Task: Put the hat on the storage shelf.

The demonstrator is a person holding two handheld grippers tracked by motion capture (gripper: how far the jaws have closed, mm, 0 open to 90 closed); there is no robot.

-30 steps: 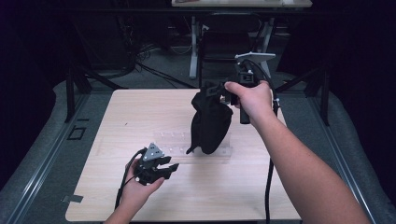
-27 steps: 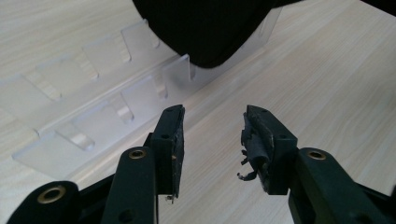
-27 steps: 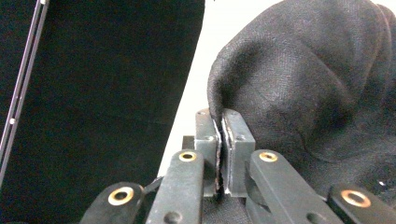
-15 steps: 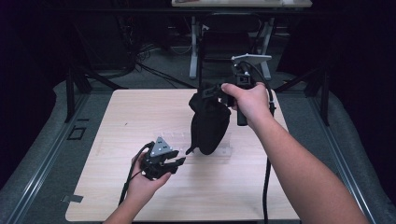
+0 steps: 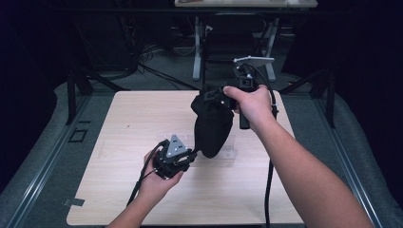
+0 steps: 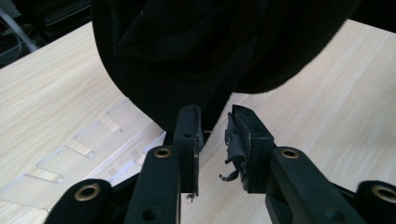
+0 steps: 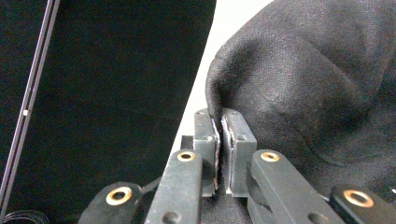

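Note:
A black cloth (image 5: 213, 130) hangs over the middle of the wooden table (image 5: 119, 118), its lower end close to the top. My right gripper (image 5: 211, 96) is shut on a fold at its upper edge; the right gripper view has the jaws (image 7: 219, 123) pressed together on the black cloth (image 7: 317, 84). My left gripper (image 5: 190, 156) lies low by the cloth's bottom end. In the left gripper view its jaws (image 6: 215, 126) stand a little apart, open, with the cloth (image 6: 210, 46) hanging just past their tips and nothing pinched.
A clear plastic slotted piece (image 6: 84, 149) lies flat on the table under the cloth (image 5: 230, 153). Cables trail from both grippers toward the near edge. Dark floor, a metal frame and table legs (image 5: 197, 47) lie beyond the far edge.
My left gripper has moved right and forward up to the cloth's lower end. The right gripper with the cloth has shifted slightly.

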